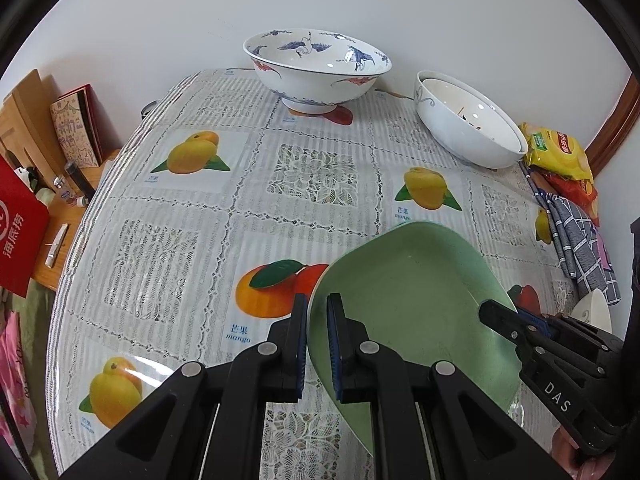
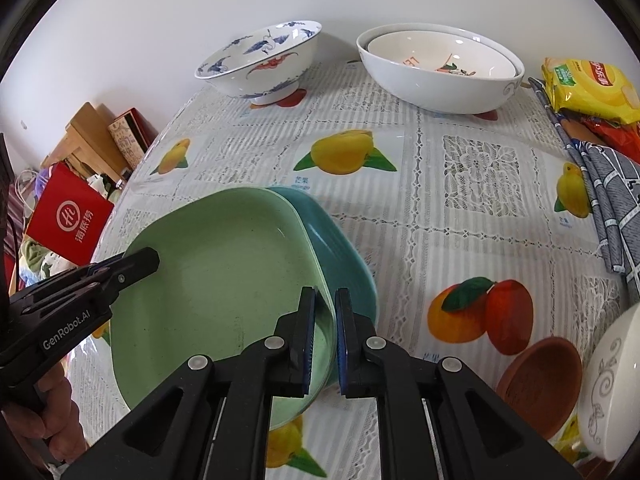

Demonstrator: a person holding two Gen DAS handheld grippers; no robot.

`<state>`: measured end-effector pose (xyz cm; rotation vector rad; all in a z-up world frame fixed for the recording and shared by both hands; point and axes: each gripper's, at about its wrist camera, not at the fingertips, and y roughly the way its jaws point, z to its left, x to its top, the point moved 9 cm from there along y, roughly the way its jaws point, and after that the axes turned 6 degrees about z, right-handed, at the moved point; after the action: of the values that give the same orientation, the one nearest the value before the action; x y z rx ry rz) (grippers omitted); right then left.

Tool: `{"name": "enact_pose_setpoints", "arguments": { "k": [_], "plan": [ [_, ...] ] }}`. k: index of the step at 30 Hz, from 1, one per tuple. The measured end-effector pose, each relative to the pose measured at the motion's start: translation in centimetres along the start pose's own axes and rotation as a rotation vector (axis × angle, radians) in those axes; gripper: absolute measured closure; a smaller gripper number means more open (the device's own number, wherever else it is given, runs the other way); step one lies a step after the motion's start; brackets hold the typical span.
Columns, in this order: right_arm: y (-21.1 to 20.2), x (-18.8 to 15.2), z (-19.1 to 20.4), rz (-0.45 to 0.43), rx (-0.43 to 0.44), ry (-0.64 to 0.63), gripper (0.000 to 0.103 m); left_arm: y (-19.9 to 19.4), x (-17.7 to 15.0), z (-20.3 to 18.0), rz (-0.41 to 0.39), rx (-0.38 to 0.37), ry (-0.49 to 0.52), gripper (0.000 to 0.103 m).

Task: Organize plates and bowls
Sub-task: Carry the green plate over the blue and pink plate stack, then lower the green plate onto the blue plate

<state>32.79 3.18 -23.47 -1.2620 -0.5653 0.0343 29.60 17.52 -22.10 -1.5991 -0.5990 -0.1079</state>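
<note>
our left gripper (image 1: 317, 344) is clamped on one edge of the green plate (image 1: 416, 300); our right gripper (image 2: 325, 340) is clamped on the opposite edge, so the plate hangs between both. in the right wrist view the green plate sits over a teal plate (image 2: 340, 252), partly covering it; whether the two touch we cannot tell. beyond the green plate, near the wall, stands the crane-painted bowl (image 1: 316, 68), and to its right a white bowl (image 2: 440, 76) with a smaller bowl nested inside. a brown dish (image 2: 540, 380) lies right of the green plate, just beside another white bowl (image 2: 612, 392). yellow snack bags (image 2: 588, 92) and a checked cloth (image 2: 612, 200) lie past it at the tablecloth (image 1: 192, 216) edge.
</note>
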Motion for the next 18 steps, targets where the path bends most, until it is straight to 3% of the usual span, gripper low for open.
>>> {"name": "enact_pose_setpoints", "arguments": {
  "k": [18],
  "plan": [
    [0.4,1.1,-0.3,-0.009,-0.027,-0.064,0.089,1.0,0.2,-0.4,0.022,0.007,0.009,0.093]
  ]
}}
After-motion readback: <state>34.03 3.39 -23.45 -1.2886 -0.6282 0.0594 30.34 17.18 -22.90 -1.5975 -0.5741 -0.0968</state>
